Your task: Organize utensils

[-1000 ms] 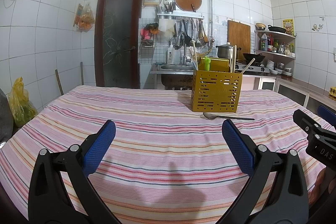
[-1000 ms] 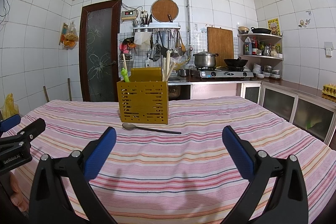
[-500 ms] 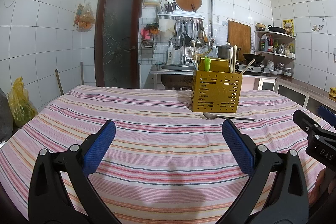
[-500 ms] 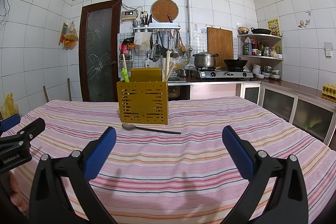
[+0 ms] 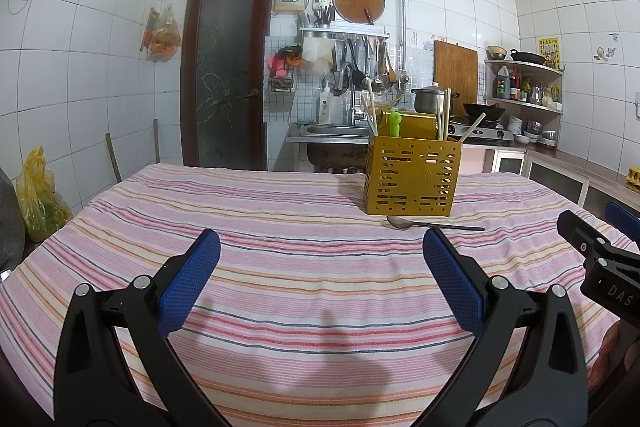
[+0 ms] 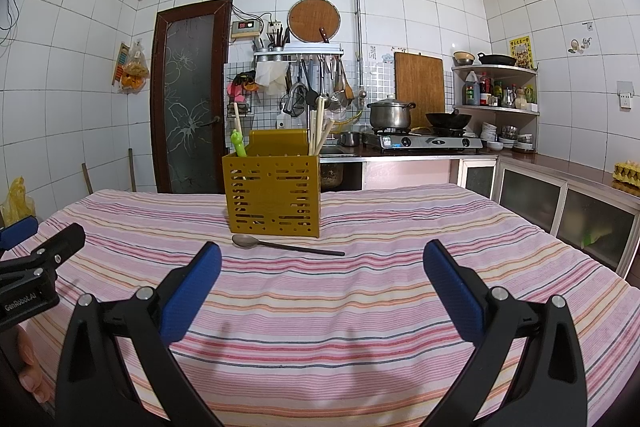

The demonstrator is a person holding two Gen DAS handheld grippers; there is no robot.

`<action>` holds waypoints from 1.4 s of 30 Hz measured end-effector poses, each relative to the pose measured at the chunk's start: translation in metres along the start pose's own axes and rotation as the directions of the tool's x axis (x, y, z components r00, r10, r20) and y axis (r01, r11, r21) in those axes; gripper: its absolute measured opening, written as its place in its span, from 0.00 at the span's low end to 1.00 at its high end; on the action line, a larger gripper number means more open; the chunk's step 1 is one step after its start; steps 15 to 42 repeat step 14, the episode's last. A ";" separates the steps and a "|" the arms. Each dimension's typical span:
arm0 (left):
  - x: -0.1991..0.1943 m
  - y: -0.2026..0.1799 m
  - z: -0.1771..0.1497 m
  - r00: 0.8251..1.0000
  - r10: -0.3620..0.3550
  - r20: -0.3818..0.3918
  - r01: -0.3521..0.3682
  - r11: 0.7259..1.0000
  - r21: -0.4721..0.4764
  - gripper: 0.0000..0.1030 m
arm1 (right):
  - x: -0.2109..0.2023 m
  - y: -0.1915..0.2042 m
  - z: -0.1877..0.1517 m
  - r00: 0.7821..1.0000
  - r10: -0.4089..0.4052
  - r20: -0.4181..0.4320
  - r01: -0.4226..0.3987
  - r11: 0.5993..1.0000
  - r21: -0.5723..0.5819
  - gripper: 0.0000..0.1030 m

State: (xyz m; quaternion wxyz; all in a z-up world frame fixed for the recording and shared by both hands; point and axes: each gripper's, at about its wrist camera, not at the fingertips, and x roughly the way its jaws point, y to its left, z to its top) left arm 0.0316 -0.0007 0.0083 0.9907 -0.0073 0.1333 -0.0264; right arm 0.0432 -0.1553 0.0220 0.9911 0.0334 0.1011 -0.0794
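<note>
A: Spoon [image 6: 247, 241], one only, lies flat on the striped cloth [image 6: 360, 299] just in front of the caddy [image 6: 273, 195]. Where does it point?

B: Its long axis runs across the table, roughly along the caddy's front face. In the right wrist view the bowl is to the left and the dark handle runs right, angled slightly nearer the camera. It touches neither gripper.

A: And the caddy's contents?

B: One yellow slotted caddy, upright. A green utensil [image 6: 237, 143] stands at its left end beside a pale stick. Several chopsticks [image 6: 318, 131] lean up at the right; I cannot count them surely.

A: The grippers?

B: Left gripper [image 5: 320, 269] has its blue pads spread wide, nothing between them, low over the cloth near the table's front. Right gripper [image 6: 322, 271] is likewise gaping and empty. The spoon sits well ahead of both.
</note>
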 end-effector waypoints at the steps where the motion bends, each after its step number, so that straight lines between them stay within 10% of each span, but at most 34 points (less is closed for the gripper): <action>1: 0.000 0.000 0.000 1.000 0.000 0.000 0.000 1.000 0.000 0.95 | 0.000 0.000 0.000 1.000 0.000 0.000 0.000 1.000 0.001 0.96; 42: 0.000 -0.002 0.001 1.000 0.004 -0.004 -0.004 1.000 -0.008 0.95 | 0.000 0.000 0.000 1.000 0.000 0.000 0.000 1.000 0.001 0.96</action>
